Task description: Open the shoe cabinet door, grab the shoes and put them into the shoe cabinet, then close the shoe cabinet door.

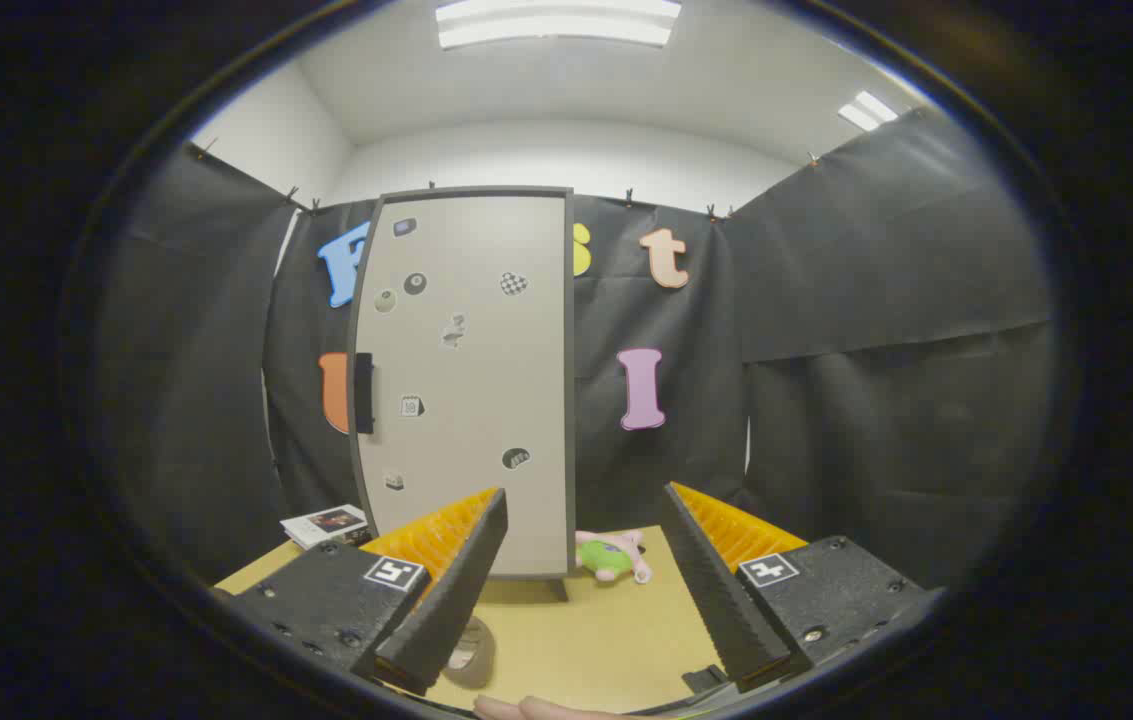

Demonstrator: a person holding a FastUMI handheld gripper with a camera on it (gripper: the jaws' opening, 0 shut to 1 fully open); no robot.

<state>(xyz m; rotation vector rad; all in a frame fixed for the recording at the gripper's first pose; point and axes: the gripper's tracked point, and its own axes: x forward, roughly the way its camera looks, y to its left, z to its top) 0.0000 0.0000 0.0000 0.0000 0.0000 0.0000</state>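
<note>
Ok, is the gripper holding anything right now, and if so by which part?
Nothing is held. The gripper is open, fingers spread apart with only bare table between them. The cabinet door stands shut beyond them, its handle untouched.

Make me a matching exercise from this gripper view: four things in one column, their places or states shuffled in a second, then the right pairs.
Things:
1. shoe cabinet door
2. door handle
3. pink and green shoes
4. gripper

Places or states:
A. on the tabletop right of the cabinet's foot, beyond the fingers
B. dark bar on the door's left edge
C. shut, dotted with stickers
D. fingers spread apart, holding nothing

Pairs: 1-C, 2-B, 3-A, 4-D
</note>
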